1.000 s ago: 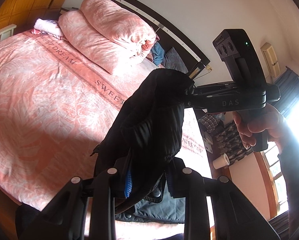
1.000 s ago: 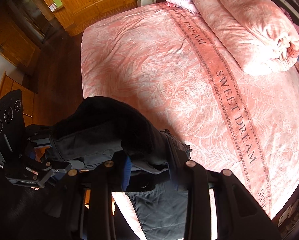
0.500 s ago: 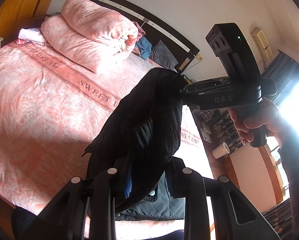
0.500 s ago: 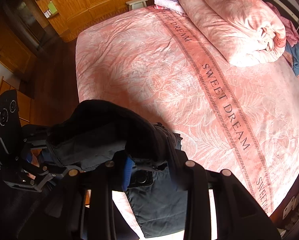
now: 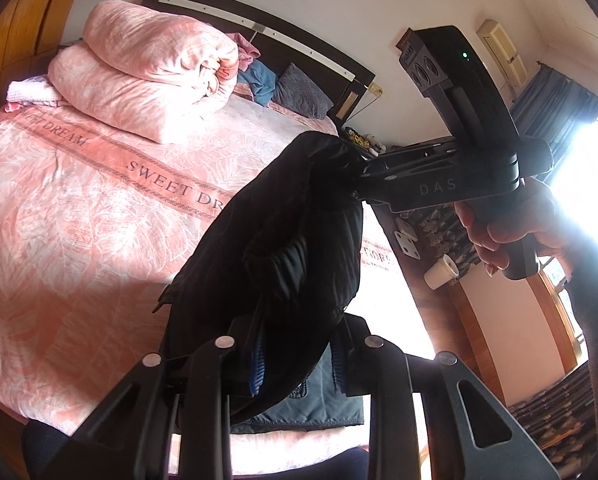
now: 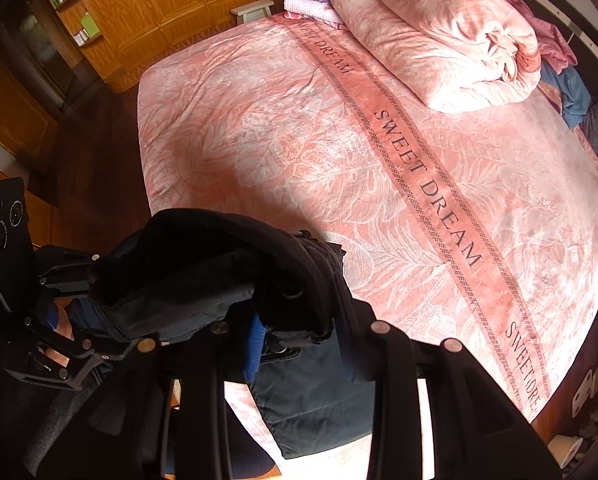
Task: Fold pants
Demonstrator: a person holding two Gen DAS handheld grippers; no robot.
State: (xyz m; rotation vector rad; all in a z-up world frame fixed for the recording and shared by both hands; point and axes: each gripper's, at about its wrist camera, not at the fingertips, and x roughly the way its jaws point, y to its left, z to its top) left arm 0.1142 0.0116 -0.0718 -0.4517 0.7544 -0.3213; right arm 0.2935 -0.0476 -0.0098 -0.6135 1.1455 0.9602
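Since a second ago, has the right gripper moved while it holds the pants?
Yes. In the left wrist view the right gripper, shut on the pants, now sits right of the headboard end instead of across it, though this camera moved too.

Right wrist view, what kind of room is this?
Most likely a bedroom: a large bed with a pink spread, a rolled quilt by the headboard, and wooden wardrobes.

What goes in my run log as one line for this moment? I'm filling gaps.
stage: pants lifted over bed | left gripper: shut on pants | right gripper: shut on pants
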